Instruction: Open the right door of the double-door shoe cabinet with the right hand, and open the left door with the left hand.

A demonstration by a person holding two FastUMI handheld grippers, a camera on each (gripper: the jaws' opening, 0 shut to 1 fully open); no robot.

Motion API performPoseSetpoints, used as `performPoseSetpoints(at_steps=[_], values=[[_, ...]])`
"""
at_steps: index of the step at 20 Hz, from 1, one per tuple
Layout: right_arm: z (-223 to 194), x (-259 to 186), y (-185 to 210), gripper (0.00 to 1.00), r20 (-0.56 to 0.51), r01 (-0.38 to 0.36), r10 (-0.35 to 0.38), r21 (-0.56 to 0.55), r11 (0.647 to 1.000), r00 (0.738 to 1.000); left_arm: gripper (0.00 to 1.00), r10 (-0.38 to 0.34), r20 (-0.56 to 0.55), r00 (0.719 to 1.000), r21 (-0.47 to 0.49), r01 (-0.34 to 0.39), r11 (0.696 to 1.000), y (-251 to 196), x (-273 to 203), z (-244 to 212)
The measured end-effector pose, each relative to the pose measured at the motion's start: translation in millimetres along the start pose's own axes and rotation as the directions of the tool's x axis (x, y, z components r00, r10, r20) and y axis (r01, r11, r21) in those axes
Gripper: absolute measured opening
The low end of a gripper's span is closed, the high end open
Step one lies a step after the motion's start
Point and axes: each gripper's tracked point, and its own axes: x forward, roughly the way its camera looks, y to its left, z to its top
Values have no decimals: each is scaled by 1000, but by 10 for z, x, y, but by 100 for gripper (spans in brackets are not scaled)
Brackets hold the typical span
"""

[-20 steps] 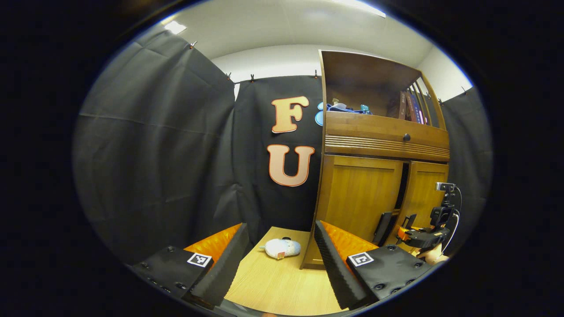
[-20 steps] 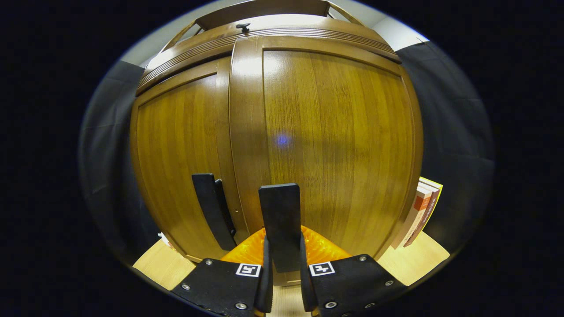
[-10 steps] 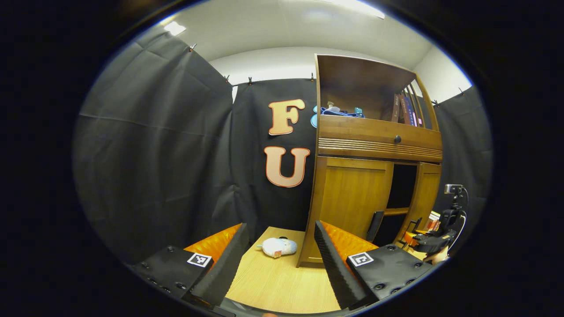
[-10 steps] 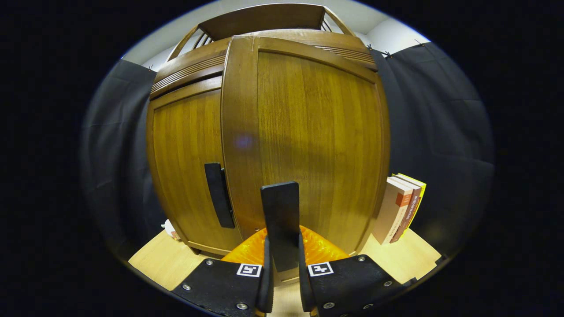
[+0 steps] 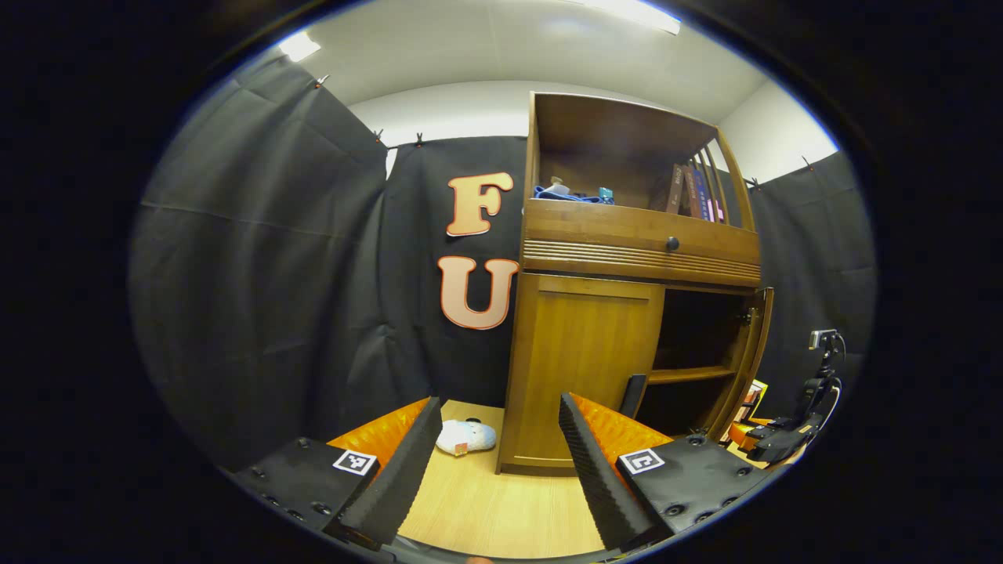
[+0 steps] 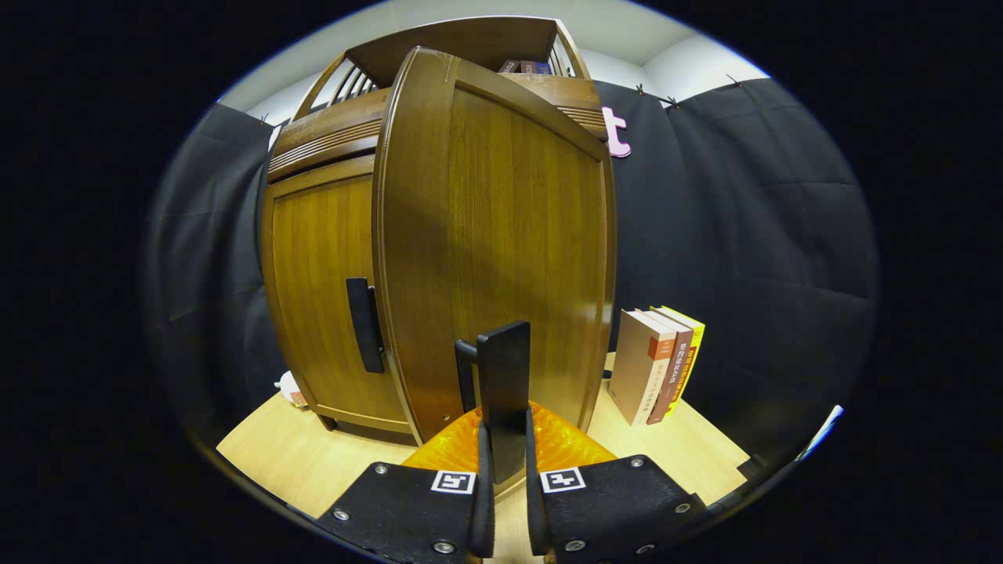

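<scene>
The right gripper is pinching the right door's handle, the door standing wide open beside the books (they could get knocked). The left gripper is hanging spread, well short of the shut left door; its handle is sitting partly behind a finger, inviting a miss.

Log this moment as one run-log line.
right door: swung open | right gripper: shut on right door handle | left door: closed | left gripper: open, short of left door handle
</scene>
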Motion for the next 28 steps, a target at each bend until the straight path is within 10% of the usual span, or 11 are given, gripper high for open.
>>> performPoseSetpoints(at_steps=[19, 28], values=[[-13, -359, -1296, 0, -38, 38, -38, 3, 999, 999, 93, -54, 26, 998, 55, 52, 997, -158, 85, -42], [0, -334, -1709, 0, -30, -69, 69, 20, 997, 997, 93, -49, 26, 998, 48, 48, 998, -304, 271, -172]])
